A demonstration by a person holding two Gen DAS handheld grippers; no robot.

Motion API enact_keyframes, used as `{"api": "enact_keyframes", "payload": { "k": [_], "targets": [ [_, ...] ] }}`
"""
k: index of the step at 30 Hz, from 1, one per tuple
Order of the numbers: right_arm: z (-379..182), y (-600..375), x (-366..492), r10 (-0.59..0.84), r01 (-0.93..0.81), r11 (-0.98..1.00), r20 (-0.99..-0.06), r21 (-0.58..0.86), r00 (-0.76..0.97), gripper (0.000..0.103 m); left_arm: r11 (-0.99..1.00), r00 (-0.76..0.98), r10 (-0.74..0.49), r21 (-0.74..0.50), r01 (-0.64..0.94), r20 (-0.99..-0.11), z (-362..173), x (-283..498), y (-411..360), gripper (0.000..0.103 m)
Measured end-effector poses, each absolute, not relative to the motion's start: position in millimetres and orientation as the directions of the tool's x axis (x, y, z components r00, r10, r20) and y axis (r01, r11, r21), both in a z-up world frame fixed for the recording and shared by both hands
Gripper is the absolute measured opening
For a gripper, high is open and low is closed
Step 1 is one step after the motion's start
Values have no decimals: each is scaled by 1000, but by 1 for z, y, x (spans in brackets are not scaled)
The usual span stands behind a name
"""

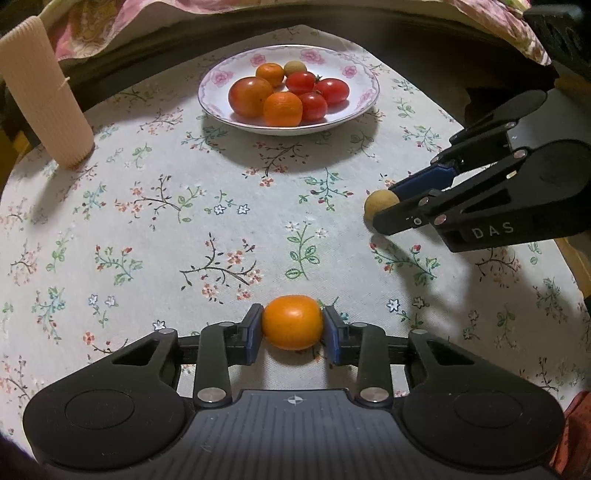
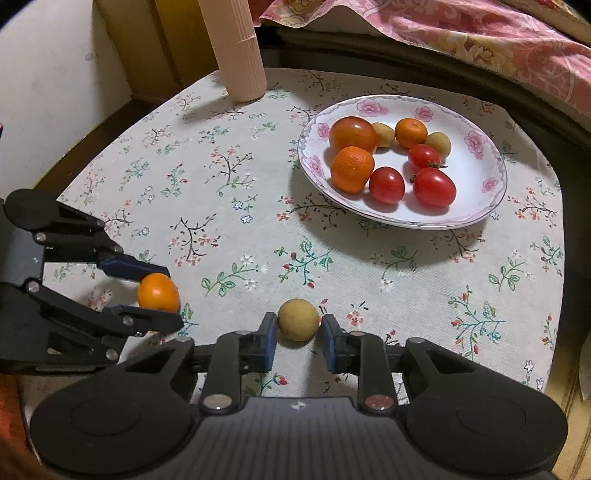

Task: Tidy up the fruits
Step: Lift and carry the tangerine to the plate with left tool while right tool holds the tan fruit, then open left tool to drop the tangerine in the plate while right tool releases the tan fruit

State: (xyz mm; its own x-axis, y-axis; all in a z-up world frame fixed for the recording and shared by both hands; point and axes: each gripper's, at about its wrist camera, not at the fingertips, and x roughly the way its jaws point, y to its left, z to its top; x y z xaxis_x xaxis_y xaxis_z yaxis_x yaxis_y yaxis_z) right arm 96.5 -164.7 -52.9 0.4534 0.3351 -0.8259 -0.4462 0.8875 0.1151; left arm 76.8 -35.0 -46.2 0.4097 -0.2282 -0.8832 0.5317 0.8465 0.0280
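Note:
My left gripper [image 1: 292, 325] is shut on a small orange [image 1: 292, 322] low over the floral tablecloth; it also shows in the right wrist view [image 2: 159, 292]. My right gripper [image 2: 298, 328] has a tan round fruit [image 2: 298, 319] between its pads, with a small gap showing on the right side; it rests on the cloth. The same fruit shows in the left wrist view [image 1: 380, 203]. A white flowered plate [image 1: 221, 79] [image 2: 480, 177] at the far side holds several tomatoes, oranges and tan fruits.
A tall ribbed beige cylinder [image 1: 44, 92] [image 2: 236, 48] stands at the table's far left corner. A pink floral blanket [image 2: 461, 33] lies beyond the table. The table edges curve away close on the left and right.

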Motion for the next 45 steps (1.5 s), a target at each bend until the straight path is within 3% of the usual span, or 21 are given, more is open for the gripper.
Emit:
{"api": "enact_keyframes", "payload": {
  "k": [25, 45],
  "targets": [
    [-12, -186, 104, 369, -386, 908, -744, 161, 557, 26, 875, 530, -281, 13, 484, -800, -7, 125, -70, 42],
    [17, -211, 140, 312, -272, 948, -664, 167, 680, 26, 899, 615, -279, 24, 437, -737, 9, 173, -96, 41]
  ]
}}
